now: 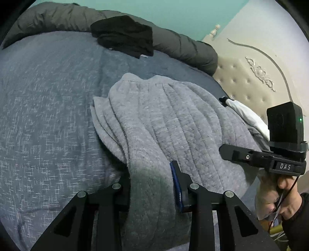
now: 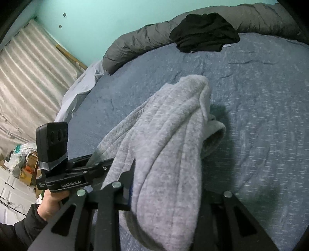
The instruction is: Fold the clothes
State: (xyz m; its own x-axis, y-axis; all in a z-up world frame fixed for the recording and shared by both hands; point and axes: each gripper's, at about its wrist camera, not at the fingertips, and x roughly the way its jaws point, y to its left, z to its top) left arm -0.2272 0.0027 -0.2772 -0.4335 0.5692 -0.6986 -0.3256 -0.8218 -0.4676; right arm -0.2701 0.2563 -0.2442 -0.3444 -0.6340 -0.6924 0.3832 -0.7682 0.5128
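Wall green-blue, plain. Bed big, blue speckled cover on top. Dark grey quilt rolled along far edge of bed. Headboard cream, padded with buttons, carved swirl on it. Curtain pale, shiny, hangs in folds. Boxes and bags piled on floor below curtain. Light soft, dim.

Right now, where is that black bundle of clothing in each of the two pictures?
Left wrist view: black bundle top centre, lying on the dark grey duvet roll.
Right wrist view: black bundle top right, on the same roll.
Shared landmark: the grey garment, bunched below it in both.
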